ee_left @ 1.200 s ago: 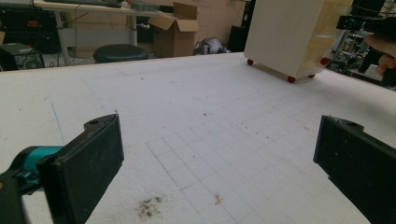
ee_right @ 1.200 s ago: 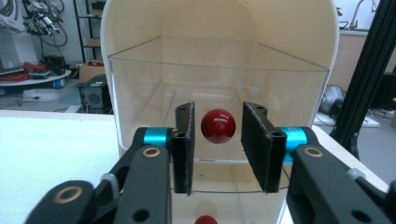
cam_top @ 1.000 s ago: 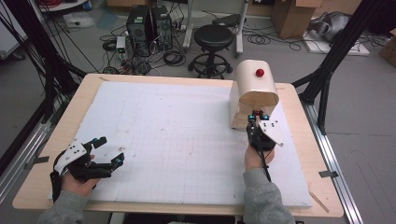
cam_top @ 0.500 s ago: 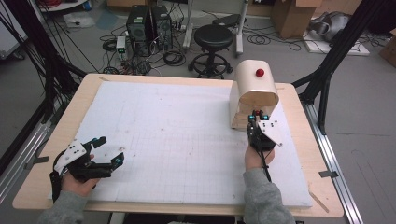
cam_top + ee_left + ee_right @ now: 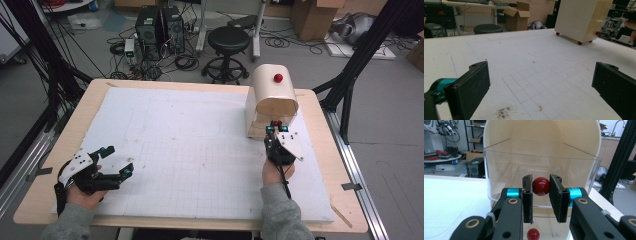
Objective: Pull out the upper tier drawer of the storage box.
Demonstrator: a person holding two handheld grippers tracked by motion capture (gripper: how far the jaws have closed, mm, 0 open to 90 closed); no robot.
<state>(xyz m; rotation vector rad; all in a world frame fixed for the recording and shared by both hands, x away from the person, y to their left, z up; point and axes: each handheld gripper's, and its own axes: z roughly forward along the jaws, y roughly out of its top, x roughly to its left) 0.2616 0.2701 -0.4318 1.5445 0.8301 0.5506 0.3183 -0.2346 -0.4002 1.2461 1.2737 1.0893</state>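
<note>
Two grippers: one per hand, at opposite ends of the table (image 5: 200,85).
Left gripper (image 5: 116,161): black frame, teal joints, grey three-cornered plate on top; held low near the left front corner of the board, jaws spread wide, nothing between them.
Left gripper pads (image 5: 471,87): flat, matte black, rubbery.
Board (image 5: 190,150): white, foam-like, covering most of the pale wooden table; faint pencilled grid, scuffs and a dark smudge near the left jaws.
Writing: none legible anywhere.
Box (image 5: 271,102): cream, arched top, red round knob on top (image 5: 278,77), small red feet (image 5: 579,43); standing at the right rear of the board.
Box front (image 5: 541,180): clear curved plastic panel, glossy, carrying a red ball knob (image 5: 541,186).
Right gripper (image 5: 541,195): pressed against the box front, jaws pinching the red ball knob from both sides.
Second red ball (image 5: 533,234): lower on the box front, below the jaws.
</note>
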